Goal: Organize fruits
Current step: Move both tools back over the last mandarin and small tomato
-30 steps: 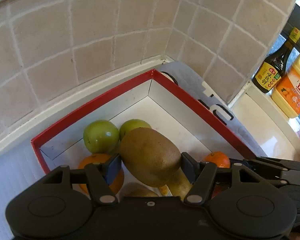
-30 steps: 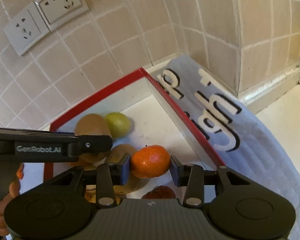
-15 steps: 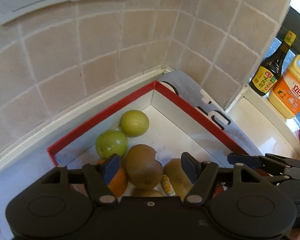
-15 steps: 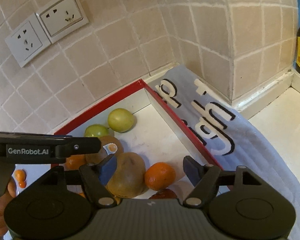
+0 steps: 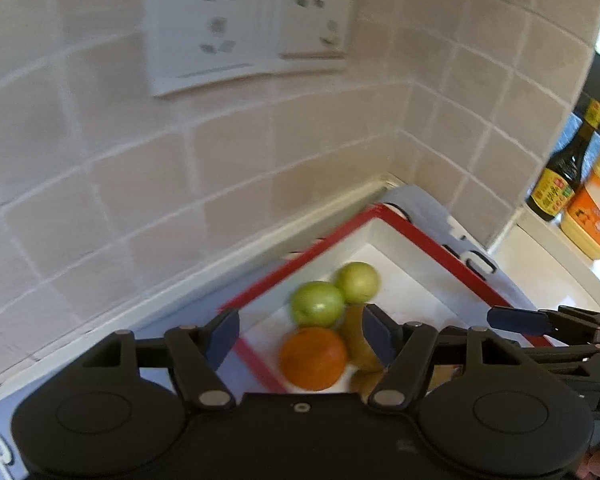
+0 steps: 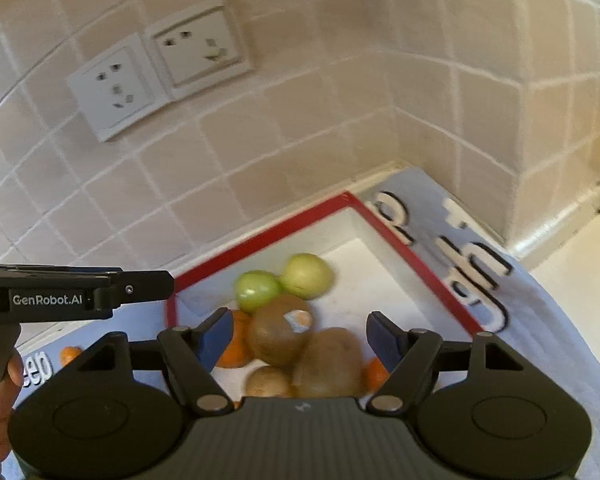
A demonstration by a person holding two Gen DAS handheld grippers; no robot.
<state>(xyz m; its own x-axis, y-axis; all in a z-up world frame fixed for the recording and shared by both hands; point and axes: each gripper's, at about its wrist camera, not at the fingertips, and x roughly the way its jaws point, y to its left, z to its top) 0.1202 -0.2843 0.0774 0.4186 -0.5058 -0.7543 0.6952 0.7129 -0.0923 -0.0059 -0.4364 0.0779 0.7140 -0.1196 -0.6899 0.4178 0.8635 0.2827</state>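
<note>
Hovering over the red-rimmed box (image 6: 396, 240): left gripper (image 5: 300, 332) and right gripper (image 6: 300, 336) both wide, empty; kiwis (image 6: 280, 330), oranges (image 5: 313, 358), green fruit (image 6: 257, 290) inside.

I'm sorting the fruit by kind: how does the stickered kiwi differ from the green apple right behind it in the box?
The kiwi is dull brown; the green apple is shiny yellow-green. The kiwi bears a small sticker; the apple shows none. The kiwi looks larger and nearer the camera; the apple lies farther back. Both rest in the red-rimmed box, touching.

Left tongs (image 5: 300, 330) and right tongs (image 6: 296, 338) both gape wide, gripping nothing.
</note>
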